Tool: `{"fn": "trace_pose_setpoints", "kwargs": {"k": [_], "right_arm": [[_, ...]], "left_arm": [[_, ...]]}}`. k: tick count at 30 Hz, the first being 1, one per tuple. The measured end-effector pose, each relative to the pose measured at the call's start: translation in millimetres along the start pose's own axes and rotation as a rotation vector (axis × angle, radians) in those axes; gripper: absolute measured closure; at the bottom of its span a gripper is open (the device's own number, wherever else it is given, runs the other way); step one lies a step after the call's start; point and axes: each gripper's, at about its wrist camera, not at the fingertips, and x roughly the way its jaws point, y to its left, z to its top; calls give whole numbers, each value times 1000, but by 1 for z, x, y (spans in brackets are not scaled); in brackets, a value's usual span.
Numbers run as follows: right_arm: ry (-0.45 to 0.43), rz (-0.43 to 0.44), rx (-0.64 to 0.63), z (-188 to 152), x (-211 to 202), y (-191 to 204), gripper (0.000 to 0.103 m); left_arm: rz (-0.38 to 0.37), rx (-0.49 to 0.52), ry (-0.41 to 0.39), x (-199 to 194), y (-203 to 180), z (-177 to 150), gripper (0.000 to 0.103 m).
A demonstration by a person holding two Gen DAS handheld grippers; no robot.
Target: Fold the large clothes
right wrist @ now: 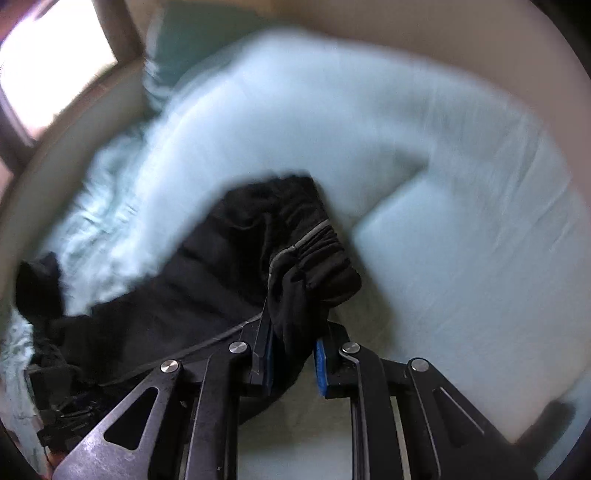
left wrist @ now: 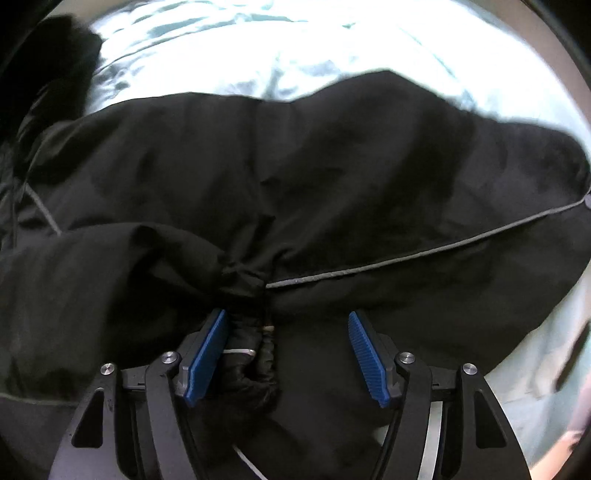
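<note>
A large black garment [left wrist: 295, 177] with a thin grey piping line lies spread on a pale blue bedsheet [left wrist: 221, 48]. My left gripper [left wrist: 288, 332] is open just above it. A gathered elastic cuff of the garment [left wrist: 255, 354] lies against the left blue pad [left wrist: 207, 358]. In the right wrist view my right gripper [right wrist: 293, 354] is shut on a bunched fold of the same black garment [right wrist: 295, 288] and holds it lifted over the bed. The rest of the garment [right wrist: 166, 295] trails down to the left. This view is motion-blurred.
The pale blue sheet [right wrist: 443, 221] covers the bed. A teal pillow [right wrist: 192, 40] lies at the far end by a beige wall [right wrist: 369, 18]. A bright window [right wrist: 48, 74] is at the upper left. Another dark item [right wrist: 37, 284] lies at the left edge.
</note>
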Motion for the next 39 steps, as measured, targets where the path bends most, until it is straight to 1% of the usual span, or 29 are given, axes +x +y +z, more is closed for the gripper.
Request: {"fn": "trace_pose_setpoints", "kwargs": {"k": [2,4,6,7,10,12,14,16,20,21,22,24,25,28,33,35,36,38,39], "right_arm": [[24,-33,-7,-2,13,3,84],[23,-49,-24,0,9,12,84],[8,-34,-58,0,-3,27,84],[-3,-24,-77,-2,-9,34,84],[-52,7,-156,-9,-34,71,84],[-80,54,-211,-16,-50,106,84],[-92,93,-259,-26,-61,140,84],[-86,145,-333,-43,-65,193,84],[-48,225,-478,-84,-65,292,84],[-43,234,-505,-94,-65,311,84],[-35,248,-551,-109,-63,344,84],[-17,263,-621,-137,-61,392,84],[-10,270,-649,-149,-60,410,84],[14,304,-751,-188,-57,477,84],[103,375,-832,-235,-41,560,84],[157,410,-868,-255,-29,587,84],[188,428,-894,-271,-19,605,84],[242,420,-911,-296,3,626,83],[265,412,-910,-304,11,629,82]], "left_arm": [[8,18,-4,-4,-3,0,33],[-30,20,-37,-20,-1,-5,33],[-75,16,-81,-43,4,-15,34],[-82,14,-104,-55,7,-21,34],[-63,-14,-180,-91,25,-43,34],[-48,-60,-220,-111,43,-58,34],[-34,-120,-254,-132,72,-78,34],[-17,-154,-275,-144,97,-87,34],[67,-204,-302,-174,152,-123,34],[72,-217,-304,-179,166,-127,34],[75,-240,-308,-184,181,-134,34],[75,-275,-318,-192,205,-145,34],[74,-295,-323,-196,218,-152,34],[86,-339,-339,-202,245,-168,34],[100,-414,-357,-215,290,-194,34],[104,-444,-360,-216,303,-200,34],[105,-458,-359,-216,309,-202,34],[118,-494,-353,-213,323,-209,34],[125,-507,-347,-211,328,-212,34]]}}
